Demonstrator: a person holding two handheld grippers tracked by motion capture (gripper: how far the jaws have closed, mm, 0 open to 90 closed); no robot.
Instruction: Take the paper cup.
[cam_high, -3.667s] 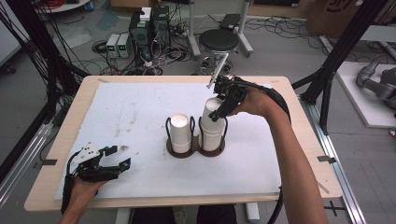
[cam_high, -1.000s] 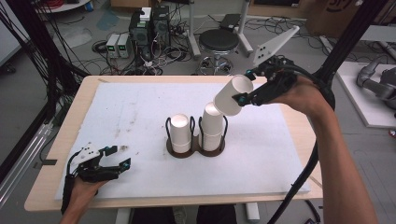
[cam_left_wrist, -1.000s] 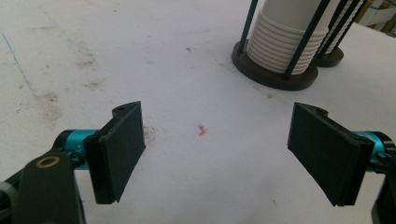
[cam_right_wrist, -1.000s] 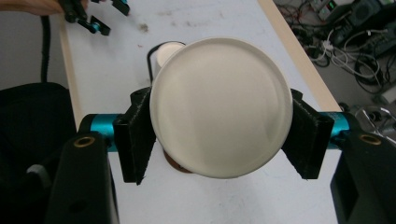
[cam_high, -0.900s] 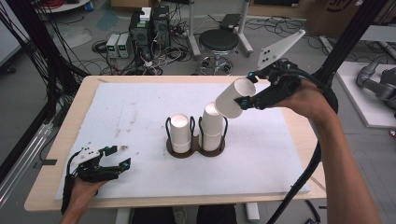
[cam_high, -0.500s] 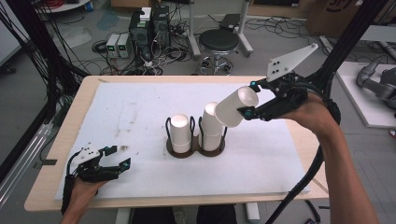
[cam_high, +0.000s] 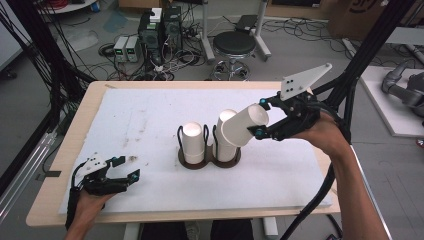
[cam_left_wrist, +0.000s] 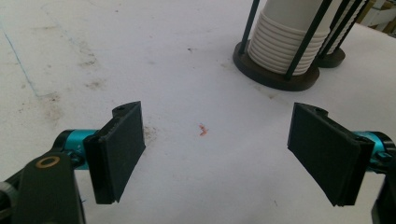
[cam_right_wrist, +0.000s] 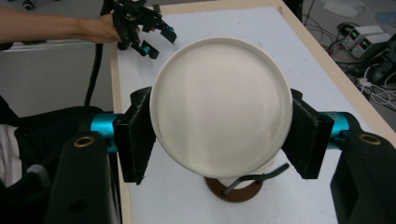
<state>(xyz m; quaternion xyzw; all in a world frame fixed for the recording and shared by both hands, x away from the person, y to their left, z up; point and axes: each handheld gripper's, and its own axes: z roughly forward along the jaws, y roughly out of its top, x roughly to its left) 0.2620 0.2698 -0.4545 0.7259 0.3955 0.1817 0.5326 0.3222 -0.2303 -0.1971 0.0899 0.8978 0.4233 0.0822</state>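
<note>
My right gripper (cam_high: 260, 120) is shut on a white paper cup (cam_high: 244, 126), held tilted in the air just right of a dark wire holder (cam_high: 209, 159) at the table's middle. The cup's round bottom (cam_right_wrist: 220, 105) sits between the jaws in the right gripper view. The holder carries two stacks of white cups (cam_high: 194, 142), also seen as a ribbed stack (cam_left_wrist: 286, 41). My left gripper (cam_high: 125, 169) rests open on the white mat (cam_high: 140, 115) near the front left corner, nothing between its pads (cam_left_wrist: 122, 149).
The white mat covers most of the wooden table (cam_high: 65, 150). Black frame posts (cam_high: 365, 45) stand at the right, and a stool (cam_high: 235, 45) and electronics (cam_high: 157, 30) lie on the floor behind. A small reddish speck (cam_left_wrist: 202, 130) lies on the mat.
The right gripper lifted one cup off the right stack, swung it up to the right, then tilted it and brought it lower. The left gripper stayed put.
</note>
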